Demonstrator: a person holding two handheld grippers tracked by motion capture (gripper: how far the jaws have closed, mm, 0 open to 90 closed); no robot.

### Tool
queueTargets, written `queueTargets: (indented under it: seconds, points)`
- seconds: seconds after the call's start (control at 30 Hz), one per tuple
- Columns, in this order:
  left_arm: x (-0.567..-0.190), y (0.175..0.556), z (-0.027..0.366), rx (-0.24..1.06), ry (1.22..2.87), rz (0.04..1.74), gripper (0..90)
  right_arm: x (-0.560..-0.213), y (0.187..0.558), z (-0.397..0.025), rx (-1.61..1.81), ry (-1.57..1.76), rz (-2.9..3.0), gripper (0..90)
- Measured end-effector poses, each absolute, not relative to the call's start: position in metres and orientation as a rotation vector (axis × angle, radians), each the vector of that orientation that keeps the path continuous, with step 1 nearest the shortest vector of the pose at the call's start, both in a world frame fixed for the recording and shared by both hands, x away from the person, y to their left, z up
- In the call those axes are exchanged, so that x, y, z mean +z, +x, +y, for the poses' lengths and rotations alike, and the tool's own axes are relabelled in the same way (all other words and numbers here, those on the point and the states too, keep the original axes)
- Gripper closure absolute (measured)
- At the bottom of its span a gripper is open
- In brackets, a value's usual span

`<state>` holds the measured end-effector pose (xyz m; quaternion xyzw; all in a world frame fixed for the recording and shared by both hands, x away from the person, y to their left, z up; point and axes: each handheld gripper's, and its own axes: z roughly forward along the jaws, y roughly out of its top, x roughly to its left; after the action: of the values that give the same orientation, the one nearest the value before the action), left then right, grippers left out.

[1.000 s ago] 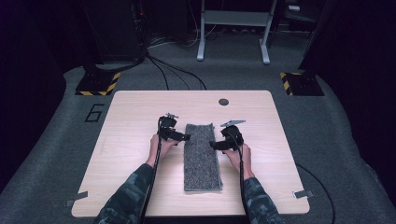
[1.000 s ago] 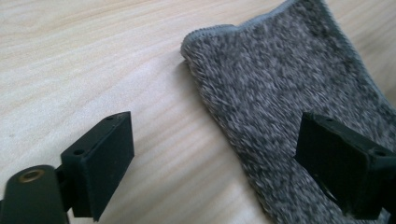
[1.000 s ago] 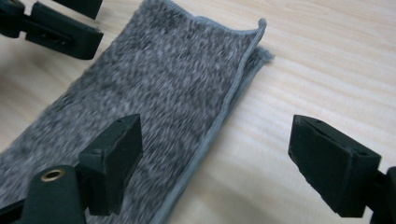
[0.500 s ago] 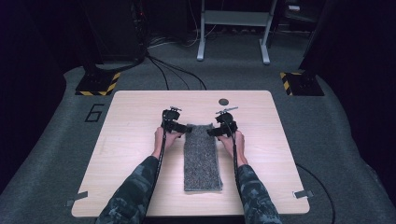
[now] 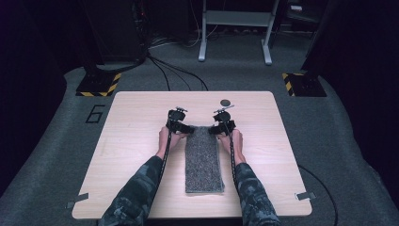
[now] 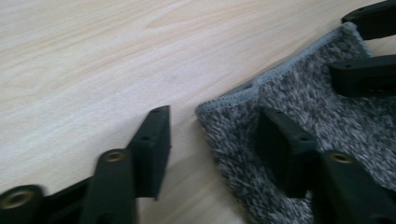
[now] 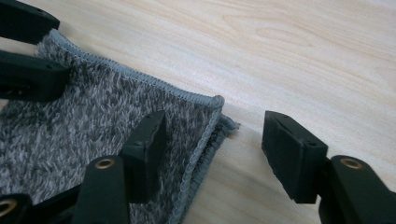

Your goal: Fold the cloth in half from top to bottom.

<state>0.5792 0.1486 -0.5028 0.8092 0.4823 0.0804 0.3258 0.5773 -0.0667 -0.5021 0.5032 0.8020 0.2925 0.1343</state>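
Table: a pale wooden table [image 5: 141, 155] held everything, and the grey towel [image 5: 203, 160] was the landmark in its middle.
Towel: it was folded into 1 long strip that ran from the person's side toward the far side. At the far right corner, 2 layers showed, 1 on top of the other.
Left gripper: the left gripper [image 5: 180, 128] sat at the towel's far left corner. Its jaws were spread wide. 1 jaw was over the bare wood just left of the towel and the other was over the fuzzy cloth. Nothing was pinched yet.
Right gripper: the right gripper [image 5: 217, 129] sat at the towel's far right corner. Its jaws were spread wide too, 1 over the cloth and 1 over the wood just right of the towel.
Small dark disc: a little round dark disc [image 5: 226, 101] lay beyond the towel's far end, apart from it.
What changed: 1 second earlier both grippers were beside the towel, a bit nearer the person. They then slid forward and inward to the 2 far corners.
What it meant: with open jaws set around both corners, the person was probably about to pinch them. The next step was likely folding the far end back toward the person.
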Motion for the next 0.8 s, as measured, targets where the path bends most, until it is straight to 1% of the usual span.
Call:
queueTargets:
  seconds: [0.03, 0.07, 0.13, 0.17, 0.3, 0.43, 0.47, 0.53, 0.8]
  points:
    - [-0.504, 0.579, 0.149, 0.225, 2.137, 1.247, 51.5, -0.504, 0.577, -0.066, 0.842, 1.461, 2.334, 45.3]
    - [-0.504, 0.578, 0.148, 0.227, 2.121, 1.247, 51.5, -0.504, 0.577, -0.066, 0.842, 1.461, 2.334, 45.3]
    - [-0.505, 0.577, 0.146, 0.231, 2.114, 1.253, 54.6, -0.504, 0.577, -0.065, 0.84, 1.462, 2.32, 47.6]
    - [-0.505, 0.577, 0.147, 0.234, 2.124, 1.233, 58.0, -0.504, 0.576, -0.065, 0.839, 1.455, 2.326, 49.5]
    - [-0.506, 0.575, 0.144, 0.26, 2.135, 1.212, 67.0, -0.505, 0.575, -0.066, 0.857, 1.433, 2.327, 61.9]
    - [-0.507, 0.573, 0.141, 0.272, 2.141, 1.195, 79.1, -0.506, 0.574, -0.067, 0.908, 1.457, 2.323, 74.7]
    - [-0.507, 0.573, 0.14, 0.276, 2.14, 1.198, 81.8, -0.507, 0.573, -0.067, 0.933, 1.479, 2.318, 79.1]
    - [-0.507, 0.573, 0.14, 0.282, 2.165, 1.18, 84.8, -0.508, 0.572, -0.066, 0.947, 1.478, 2.329, 85.2]
    - [-0.503, 0.568, 0.143, 0.281, 2.136, 1.161, 86.3, -0.508, 0.567, -0.07, 0.991, 1.477, 2.332, 87.5]
